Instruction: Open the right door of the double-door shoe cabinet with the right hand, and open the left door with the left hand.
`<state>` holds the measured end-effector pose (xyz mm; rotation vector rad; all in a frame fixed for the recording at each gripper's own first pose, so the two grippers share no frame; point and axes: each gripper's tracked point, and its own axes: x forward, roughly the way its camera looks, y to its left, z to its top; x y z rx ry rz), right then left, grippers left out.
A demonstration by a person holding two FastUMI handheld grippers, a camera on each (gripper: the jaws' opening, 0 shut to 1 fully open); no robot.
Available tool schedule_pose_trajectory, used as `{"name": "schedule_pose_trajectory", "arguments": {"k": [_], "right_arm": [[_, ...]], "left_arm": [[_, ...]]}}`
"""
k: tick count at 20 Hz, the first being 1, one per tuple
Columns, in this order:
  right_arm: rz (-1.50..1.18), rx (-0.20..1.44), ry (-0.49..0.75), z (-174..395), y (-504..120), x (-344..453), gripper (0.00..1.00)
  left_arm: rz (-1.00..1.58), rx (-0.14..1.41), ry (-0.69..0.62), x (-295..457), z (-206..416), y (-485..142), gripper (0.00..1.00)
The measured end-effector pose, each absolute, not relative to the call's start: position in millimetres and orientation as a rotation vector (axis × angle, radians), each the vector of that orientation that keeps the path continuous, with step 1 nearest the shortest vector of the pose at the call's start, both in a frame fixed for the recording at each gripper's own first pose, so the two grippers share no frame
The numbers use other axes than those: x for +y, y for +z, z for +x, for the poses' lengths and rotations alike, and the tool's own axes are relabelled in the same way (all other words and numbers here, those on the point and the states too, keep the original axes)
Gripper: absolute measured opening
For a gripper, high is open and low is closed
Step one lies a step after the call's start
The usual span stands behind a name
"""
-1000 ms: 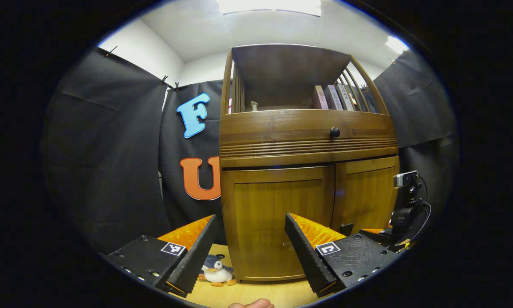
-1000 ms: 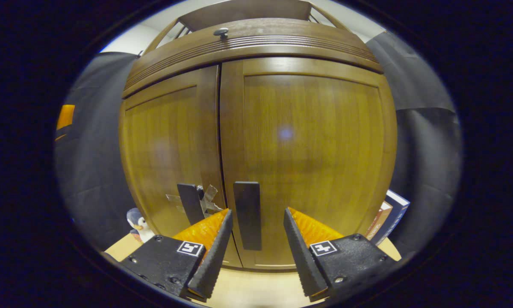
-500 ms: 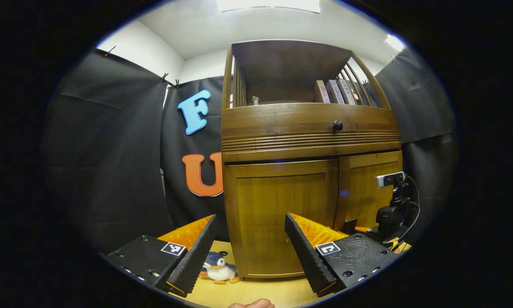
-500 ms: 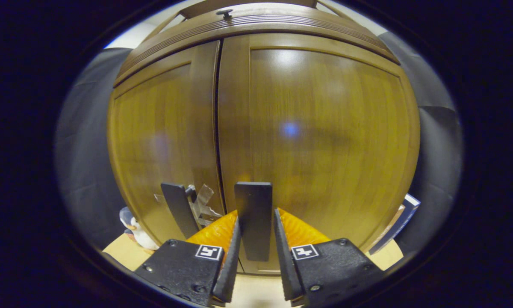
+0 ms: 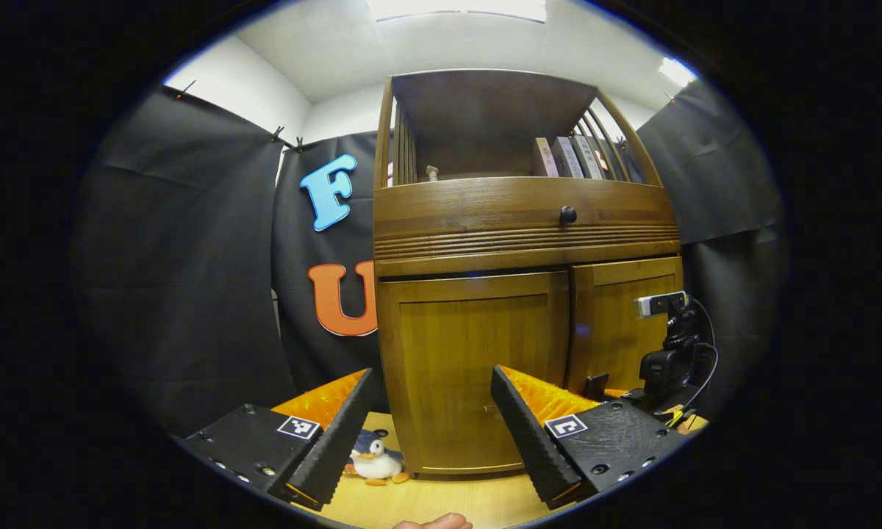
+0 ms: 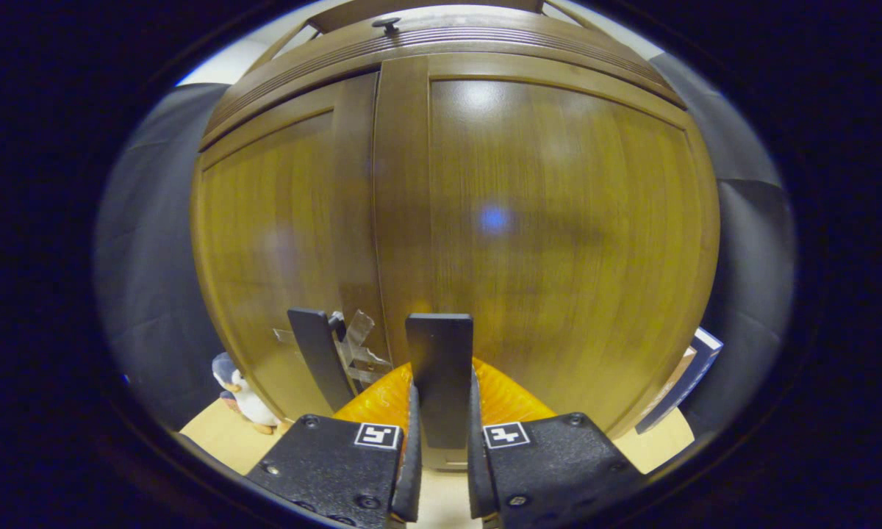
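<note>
- Cabinet (image 5: 522, 294): it stands on the wooden floor (image 5: 426, 499) in front of both grippers, close to the right one and farther from the left.
- Right gripper (image 6: 441, 441): its fingers are drawn narrow around the right door's handle (image 6: 439, 367), a flat upright bar, and both appear to press on its sides. Gripping the bar near the doors' meeting edge, far from the hinge, should make the pull easy.
- Right door (image 6: 544, 242): in the right gripper view its edge looks slightly forward of the left door's, so it may be starting to swing; the blur keeps me from being sure.
- Left handle (image 6: 316, 360): just beside the held one, on the left door (image 6: 272, 257), with what looks like crumpled tape behind it. Nothing holds it.
- Left gripper (image 5: 430, 433): spread wide and empty, hanging well back from the left door, likely waiting its turn and keeping out of the right door's way.
- In the left gripper view the right gripper (image 5: 669, 360) sits low against the right door.
- Cabinet's contents: whatever is behind the doors is hidden. Above them is a drawer with a round knob (image 5: 567, 215), then an open shelf holding upright books (image 5: 566, 156) at its right end and a small object (image 5: 431, 173) I cannot identify.
- Around the base: a penguin toy (image 5: 373, 463) lies by the left corner, and a book (image 6: 683, 375) leans at the right side.
</note>
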<state>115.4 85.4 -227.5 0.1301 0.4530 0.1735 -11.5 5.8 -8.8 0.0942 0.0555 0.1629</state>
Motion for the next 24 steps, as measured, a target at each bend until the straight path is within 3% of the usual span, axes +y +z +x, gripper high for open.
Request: {"name": "schedule_pose_trajectory", "arguments": {"k": [8,9,10,12,15,24], "right_arm": [[0.135,0.426,0.217,79,-220,74,0.27],[0.134,0.426,0.221,74,-219,72,0.26],[0.136,0.426,0.223,68,-218,70,0.26],[0.138,0.431,0.218,58,-217,65,0.25],[0.14,0.433,0.212,42,-215,57,0.25],[0.139,0.444,0.169,-8,-208,21,0.25]], "left_arm": [[0.097,0.066,0.125,-9,-15,-14,0.95],[0.096,0.067,0.12,-10,-15,-14,1.0],[0.094,0.067,0.116,-12,-15,-15,0.96],[0.094,0.071,0.106,-16,-14,-16,1.0],[0.093,0.069,0.089,-23,-13,-17,0.95],[0.098,0.082,0.004,-48,-12,-24,0.96]]}}
